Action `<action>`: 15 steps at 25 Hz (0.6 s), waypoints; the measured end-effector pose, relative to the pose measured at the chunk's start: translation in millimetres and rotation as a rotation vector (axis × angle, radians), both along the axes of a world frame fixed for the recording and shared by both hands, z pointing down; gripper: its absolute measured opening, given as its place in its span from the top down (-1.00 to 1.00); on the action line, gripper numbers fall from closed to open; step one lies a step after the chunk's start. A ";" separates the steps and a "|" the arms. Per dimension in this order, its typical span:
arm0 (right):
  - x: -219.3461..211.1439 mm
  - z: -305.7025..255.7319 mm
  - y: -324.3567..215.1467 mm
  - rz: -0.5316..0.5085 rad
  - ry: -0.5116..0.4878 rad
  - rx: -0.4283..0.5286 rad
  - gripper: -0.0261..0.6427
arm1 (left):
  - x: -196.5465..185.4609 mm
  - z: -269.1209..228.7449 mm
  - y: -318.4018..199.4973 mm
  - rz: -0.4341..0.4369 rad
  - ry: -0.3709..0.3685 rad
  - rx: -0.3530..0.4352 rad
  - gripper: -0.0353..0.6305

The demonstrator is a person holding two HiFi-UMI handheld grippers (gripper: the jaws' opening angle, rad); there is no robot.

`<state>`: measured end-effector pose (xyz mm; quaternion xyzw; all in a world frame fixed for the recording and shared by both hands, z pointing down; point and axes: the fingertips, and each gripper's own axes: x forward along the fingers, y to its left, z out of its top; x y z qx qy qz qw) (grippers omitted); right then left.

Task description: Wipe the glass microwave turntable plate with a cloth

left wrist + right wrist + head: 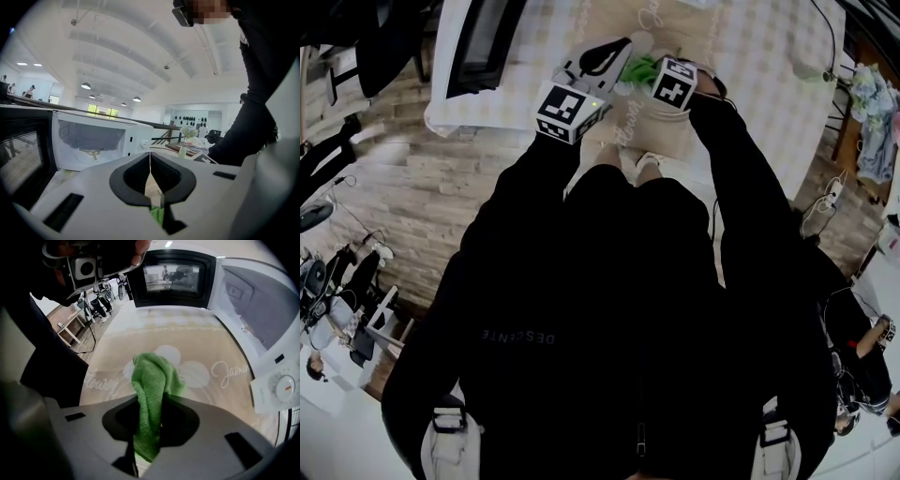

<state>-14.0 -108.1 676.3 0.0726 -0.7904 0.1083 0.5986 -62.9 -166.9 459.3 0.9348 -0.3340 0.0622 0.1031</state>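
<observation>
Right gripper [149,409] is clamped on the crumpled green terry cloth [152,378], just right of the left gripper [611,58], jaws pinched shut, top centre (glass plate? can't spot it).

the person's black sweatshirt [581,281] bears pale block letters, "descente", across its front; the head view shows them upside down. the beige printed tablecloth [187,329] carries white cursive script. one word beside the white microwave control panel [276,392] reads roughly "jasmin", with its last letters unclear. another at the cloth's near left edge looks like "lowly", its start hidden. the small print round the panel's dial cannot be read.
</observation>
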 end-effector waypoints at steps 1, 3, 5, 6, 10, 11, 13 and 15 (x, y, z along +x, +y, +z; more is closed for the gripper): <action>-2.5 -0.1 7.7 -0.002 -0.006 -0.012 0.65 | 0.7 0.0 1.7 0.001 -0.001 0.000 0.83; -7.9 -0.3 22.3 0.001 -0.022 -0.037 0.65 | 2.4 0.0 5.0 0.003 -0.003 0.001 0.83; -12.7 -0.2 35.7 0.007 -0.039 -0.063 0.65 | 4.3 -0.3 7.8 0.005 -0.005 0.002 0.83; -14.8 -0.2 41.5 0.012 -0.046 -0.074 0.65 | 5.2 -0.5 9.0 0.006 -0.004 0.002 0.83; -21.6 -1.4 62.1 0.019 -0.068 -0.124 0.65 | 7.6 -1.3 12.3 0.007 -0.005 0.001 0.83; -23.4 -1.6 68.3 0.015 -0.074 -0.146 0.65 | 7.8 -1.1 12.8 0.005 -0.005 -0.001 0.83; -27.2 -2.5 80.7 0.005 -0.084 -0.190 0.66 | 8.2 -0.8 13.9 0.001 -0.003 -0.004 0.83; -31.2 -3.3 91.9 -0.010 -0.090 -0.216 0.66 | 9.1 -0.7 15.1 0.002 -0.005 -0.002 0.83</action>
